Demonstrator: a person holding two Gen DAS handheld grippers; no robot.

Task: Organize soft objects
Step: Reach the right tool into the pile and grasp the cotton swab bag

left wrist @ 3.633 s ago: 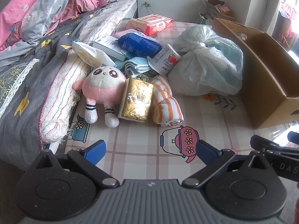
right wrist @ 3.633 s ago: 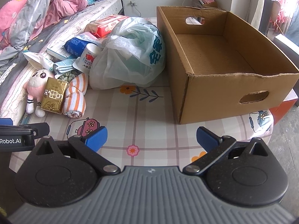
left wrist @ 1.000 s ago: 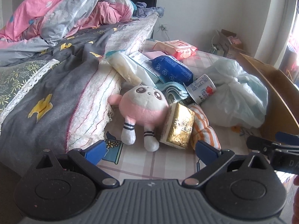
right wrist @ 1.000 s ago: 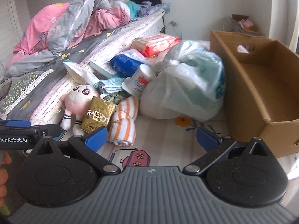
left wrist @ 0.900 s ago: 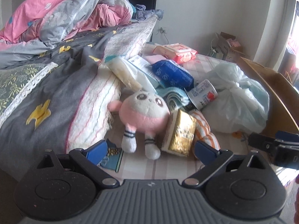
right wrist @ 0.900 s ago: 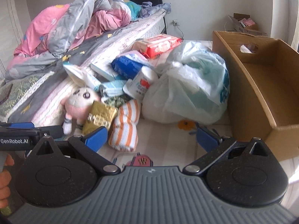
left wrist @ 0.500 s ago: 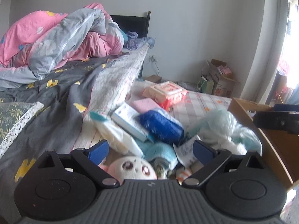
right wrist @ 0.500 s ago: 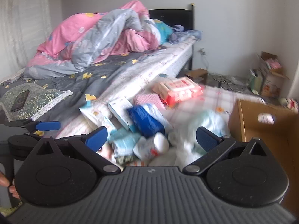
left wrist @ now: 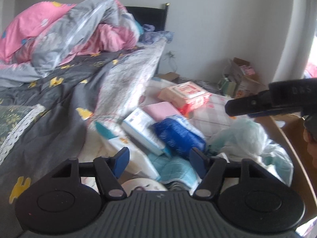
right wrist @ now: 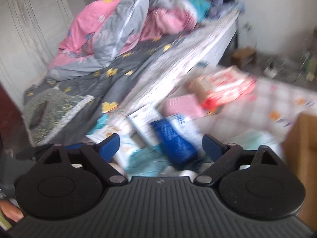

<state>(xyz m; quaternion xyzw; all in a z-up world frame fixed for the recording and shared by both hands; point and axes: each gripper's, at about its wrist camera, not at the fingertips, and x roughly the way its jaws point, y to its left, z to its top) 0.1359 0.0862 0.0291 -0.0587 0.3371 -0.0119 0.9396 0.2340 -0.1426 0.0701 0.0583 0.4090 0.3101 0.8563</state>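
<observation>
Both grippers, left (left wrist: pixel 159 161) and right (right wrist: pixel 159 146), gape with nothing between their blue pads. Below them lies the heap: a glossy blue crinkled pack (left wrist: pixel 178 136), a flat white packet (left wrist: pixel 142 132), a quilted teal cloth (left wrist: pixel 174 168).

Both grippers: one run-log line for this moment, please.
left gripper: open, empty | right gripper: open, empty | ahead: dark blue plastic pack in pile | brown cardboard box: right, contents hidden | right view blurred

Bed (left wrist: pixel 59 91) blocks left; cardboard box (left wrist: pixel 297 138) blocks right.
</observation>
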